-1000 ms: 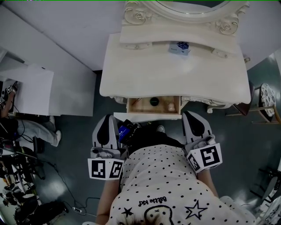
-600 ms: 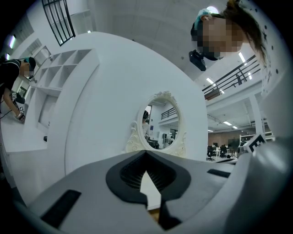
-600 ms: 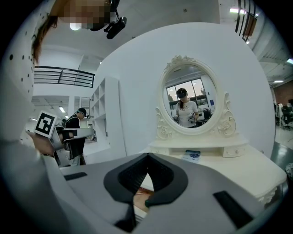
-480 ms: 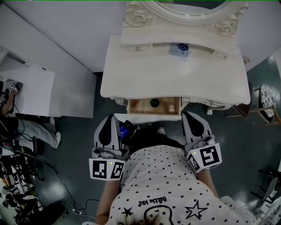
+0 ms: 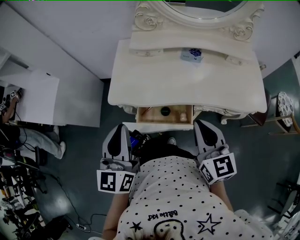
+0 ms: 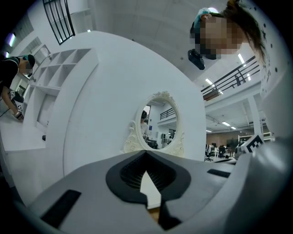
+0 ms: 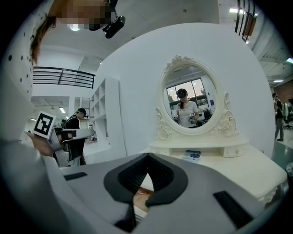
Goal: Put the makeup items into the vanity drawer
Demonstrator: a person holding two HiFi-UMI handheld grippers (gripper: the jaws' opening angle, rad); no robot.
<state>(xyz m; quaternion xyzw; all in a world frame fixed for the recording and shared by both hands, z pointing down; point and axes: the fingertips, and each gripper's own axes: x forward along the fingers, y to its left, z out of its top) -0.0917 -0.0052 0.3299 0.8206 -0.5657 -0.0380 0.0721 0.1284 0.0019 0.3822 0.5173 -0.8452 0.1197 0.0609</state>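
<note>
We face the vanity tabletop (image 5: pixel 187 89), with its drawer (image 5: pixel 145 115) pulled open toward us. Just short of the drawer, the left tool (image 5: pixel 121 127) and right tool (image 5: pixel 202 124) are held close to our body, each with its jaws together and nothing between them. On the raised shelf (image 5: pixel 159 44) under the mirror (image 5: pixel 201 5) sits a small blue-patterned box (image 5: pixel 191 55), well apart from the drawer, where a dark round compact (image 5: pixel 165 110) already lies. We judge that we are between items, and the next move calls for reaching one tool across the tabletop, spreading its jaws and closing them on the box.
</note>
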